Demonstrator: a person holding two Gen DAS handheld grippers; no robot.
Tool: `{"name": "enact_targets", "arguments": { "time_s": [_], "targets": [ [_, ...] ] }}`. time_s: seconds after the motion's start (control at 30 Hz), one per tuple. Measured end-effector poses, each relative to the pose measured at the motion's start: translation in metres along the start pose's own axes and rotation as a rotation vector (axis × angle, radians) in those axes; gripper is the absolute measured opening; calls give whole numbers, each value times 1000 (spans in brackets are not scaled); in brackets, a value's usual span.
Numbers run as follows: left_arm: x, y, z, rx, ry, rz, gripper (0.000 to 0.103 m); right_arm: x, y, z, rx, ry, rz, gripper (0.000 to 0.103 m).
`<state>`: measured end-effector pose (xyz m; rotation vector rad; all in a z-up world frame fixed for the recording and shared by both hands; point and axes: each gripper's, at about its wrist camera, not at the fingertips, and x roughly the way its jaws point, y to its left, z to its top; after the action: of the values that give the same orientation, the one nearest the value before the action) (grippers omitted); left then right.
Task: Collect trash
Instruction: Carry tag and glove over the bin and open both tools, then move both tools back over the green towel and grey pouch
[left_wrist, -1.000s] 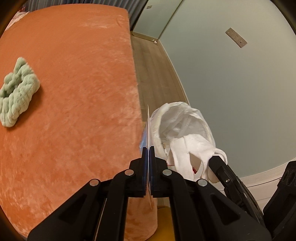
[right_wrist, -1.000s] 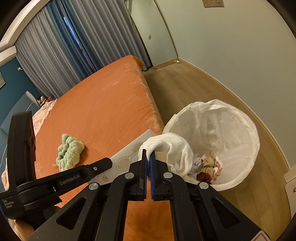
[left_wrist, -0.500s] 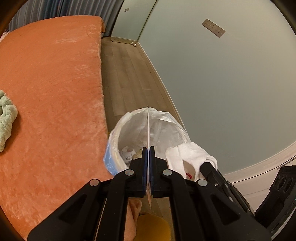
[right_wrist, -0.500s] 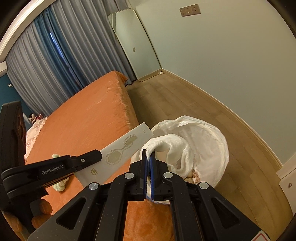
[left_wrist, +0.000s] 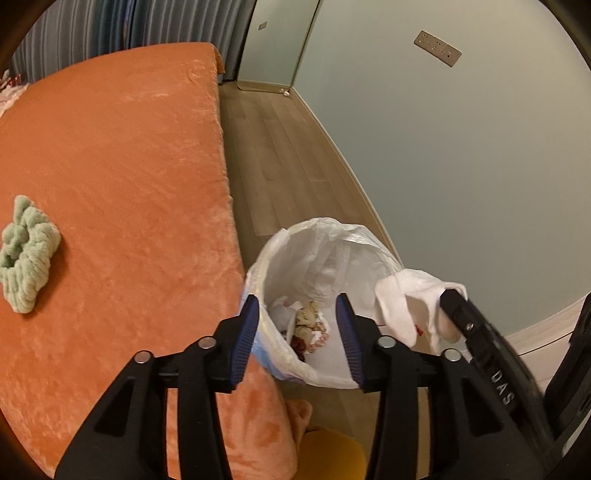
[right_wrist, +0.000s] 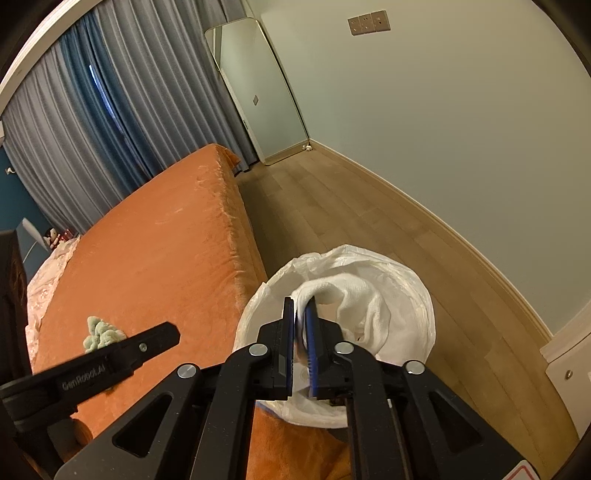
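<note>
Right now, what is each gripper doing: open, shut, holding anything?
Left gripper: opening, nothing between its jaws, above the trash bin.
Right gripper: starting to open, white cloth between its pads.

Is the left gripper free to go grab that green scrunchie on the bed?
Probably yes: the left gripper is opening with nothing between its jaws, and the scrunchie lies uncovered on the bed.
</note>
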<state>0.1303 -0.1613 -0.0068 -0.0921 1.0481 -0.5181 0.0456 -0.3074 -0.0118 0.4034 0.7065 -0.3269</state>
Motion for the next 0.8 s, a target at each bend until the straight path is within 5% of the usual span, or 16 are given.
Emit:
{"name": "enact_targets", "arguments": {
  "time_s": [0.13,0.17,0.8],
  "targets": [
    [-4,11,-1,-4,-10,40,46,-6,8,5,-15,-41,-18,51],
    [-6,15,-2,-6,-15,50,46,-8,10,5,-20,-52,-19,54],
    [-34,99,-21,-124,-43,147,55,-11,77,-23,-130,19,40,58]
  ]
}}
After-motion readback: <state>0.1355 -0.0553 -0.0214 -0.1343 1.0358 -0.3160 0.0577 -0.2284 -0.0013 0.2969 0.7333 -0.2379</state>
